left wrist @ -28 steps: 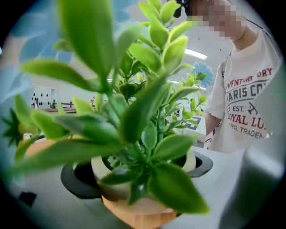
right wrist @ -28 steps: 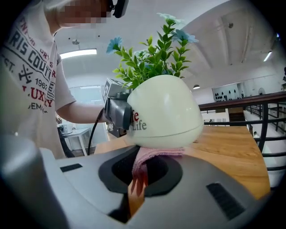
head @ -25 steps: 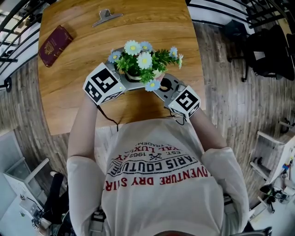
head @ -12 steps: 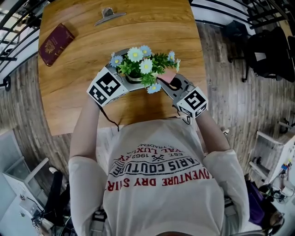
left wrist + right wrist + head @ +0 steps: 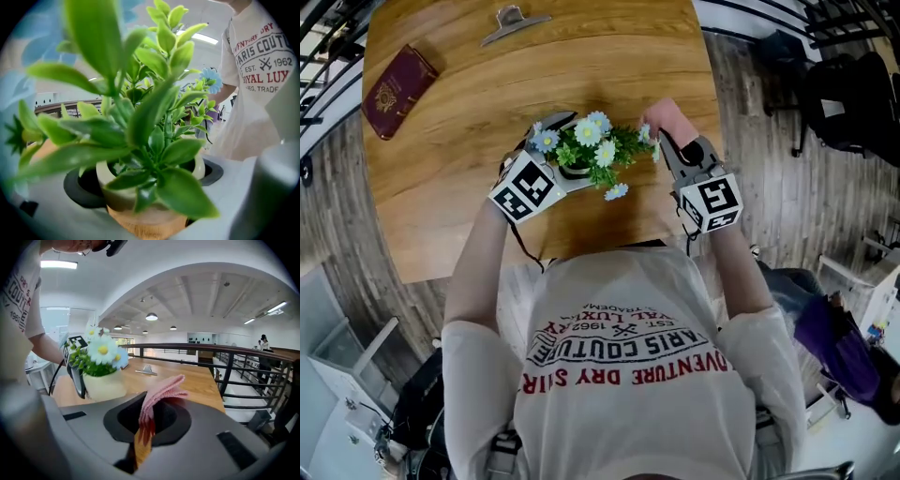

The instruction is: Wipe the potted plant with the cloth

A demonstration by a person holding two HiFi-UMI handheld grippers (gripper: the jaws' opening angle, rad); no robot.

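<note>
My left gripper [image 5: 565,155] has its jaws clamped on the pot of the potted plant [image 5: 586,150], which stands near the desk's [image 5: 469,122] front edge, close to my body. In the left gripper view the cream and wood-coloured pot [image 5: 140,218] sits squarely between the jaws, with green leaves filling most of the picture. My right gripper [image 5: 673,142] has its jaws clenched on a folded pink cloth [image 5: 161,390]. The free end of the cloth stands up above the jaws, just beside the white and blue flowers [image 5: 598,127] on the plant's right side; I cannot tell whether it touches them. A dark red booklet [image 5: 392,91] lies at the far left of the desk and a metal clip [image 5: 514,23] at its far edge, both well apart from the plant.
</note>
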